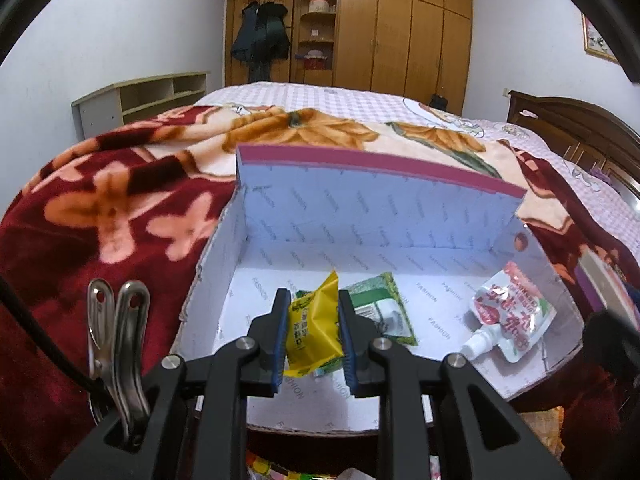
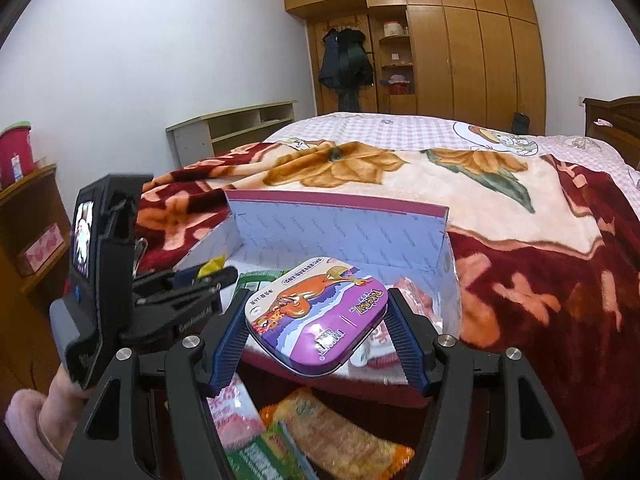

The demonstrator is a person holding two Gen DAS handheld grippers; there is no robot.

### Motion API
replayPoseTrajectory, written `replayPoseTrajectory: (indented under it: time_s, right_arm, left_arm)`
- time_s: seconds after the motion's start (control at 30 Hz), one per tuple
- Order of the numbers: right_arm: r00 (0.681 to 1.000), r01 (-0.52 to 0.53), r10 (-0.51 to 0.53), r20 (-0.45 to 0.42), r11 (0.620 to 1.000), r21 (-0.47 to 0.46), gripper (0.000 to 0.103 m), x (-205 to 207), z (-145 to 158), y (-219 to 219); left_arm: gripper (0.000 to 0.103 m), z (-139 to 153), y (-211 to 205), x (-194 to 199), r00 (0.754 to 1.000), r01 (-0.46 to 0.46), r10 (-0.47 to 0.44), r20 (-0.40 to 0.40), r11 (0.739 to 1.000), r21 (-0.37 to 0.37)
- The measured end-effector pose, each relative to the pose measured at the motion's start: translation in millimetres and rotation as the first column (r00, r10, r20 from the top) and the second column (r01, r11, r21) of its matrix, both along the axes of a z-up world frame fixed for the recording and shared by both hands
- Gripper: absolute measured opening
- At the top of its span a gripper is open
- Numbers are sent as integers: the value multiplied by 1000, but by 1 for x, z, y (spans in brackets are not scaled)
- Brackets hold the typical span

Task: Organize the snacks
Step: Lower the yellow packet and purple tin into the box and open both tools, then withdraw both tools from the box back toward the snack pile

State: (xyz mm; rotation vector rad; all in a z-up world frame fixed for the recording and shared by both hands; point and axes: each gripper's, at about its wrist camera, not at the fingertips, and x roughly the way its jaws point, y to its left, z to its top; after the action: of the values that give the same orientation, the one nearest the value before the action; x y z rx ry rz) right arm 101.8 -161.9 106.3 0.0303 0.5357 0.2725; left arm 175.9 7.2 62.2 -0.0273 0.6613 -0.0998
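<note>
An open white-lined cardboard box lies on the blanketed bed. My left gripper is shut on a yellow snack packet, held over the box's near half. Inside the box lie a green packet and a white and red spouted pouch. My right gripper is shut on a purple cartoon tin, held flat above the box's near edge. In the right wrist view the left gripper shows at the left with the yellow packet at its tips.
Loose snacks lie below the box's near edge: an orange packet, a green packet and a pink and white one. A red floral blanket covers the bed. A low shelf unit and wooden wardrobes stand behind.
</note>
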Motion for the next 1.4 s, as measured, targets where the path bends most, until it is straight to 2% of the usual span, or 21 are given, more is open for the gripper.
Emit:
replayPoseTrajectory:
  time_s: [0.13, 0.43, 0.67, 1.0, 1.07, 1.13, 1.4]
  right_arm:
    - [1000, 9, -9, -18, 1000, 7, 67, 16, -3, 2]
    - [996, 31, -30, -80, 1000, 1, 67, 57, -21, 5]
    - [990, 54, -53, -129, 999, 4, 67, 72, -41, 1]
    - [993, 59, -58, -99, 998, 9, 68, 73, -45, 4]
    - [994, 52, -50, -92, 998, 18, 71, 73, -45, 4]
    - [996, 39, -37, -87, 999, 26, 78, 71, -45, 4]
    - [997, 22, -19, -71, 999, 36, 82, 66, -44, 8]
  left_arm:
    - [23, -8, 4, 4, 1000, -11, 11, -24, 1000, -12]
    - [24, -12, 3, 4, 1000, -17, 17, -13, 1000, -2]
    - [28, -14, 3, 4, 1000, -23, 23, -11, 1000, -5]
    - [31, -14, 4, 5, 1000, -22, 22, -12, 1000, -7]
    - [32, -15, 4, 5, 1000, -22, 22, -12, 1000, -7]
    - [32, -15, 4, 5, 1000, -23, 23, -13, 1000, -4]
    - [36, -16, 3, 5, 1000, -17, 17, -11, 1000, 1]
